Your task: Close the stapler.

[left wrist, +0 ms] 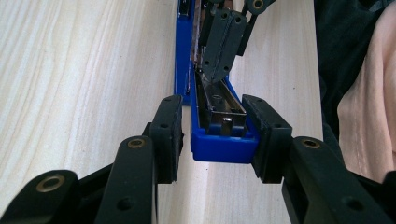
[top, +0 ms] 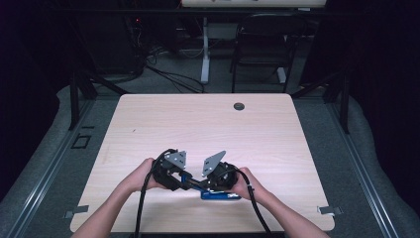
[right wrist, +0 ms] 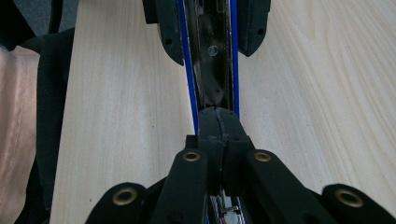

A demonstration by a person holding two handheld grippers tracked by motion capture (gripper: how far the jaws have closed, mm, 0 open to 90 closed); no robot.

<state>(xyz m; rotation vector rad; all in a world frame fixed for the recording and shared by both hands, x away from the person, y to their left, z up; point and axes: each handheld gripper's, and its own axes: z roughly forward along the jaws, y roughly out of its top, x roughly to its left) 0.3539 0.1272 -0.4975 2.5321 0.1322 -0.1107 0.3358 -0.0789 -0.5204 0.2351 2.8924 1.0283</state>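
While unlabelled, blue stapler [left wrist: 219, 140] between tools.

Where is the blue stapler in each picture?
High view: the blue stapler lies near the table's front edge, between the two grippers.
Left gripper view: it runs up the middle from between the left gripper, whose right jaw touches its blue end.
Right gripper view: it runs up the centre, top half.
Shared landmark: the shut right gripper poking into the stapler's open channel.
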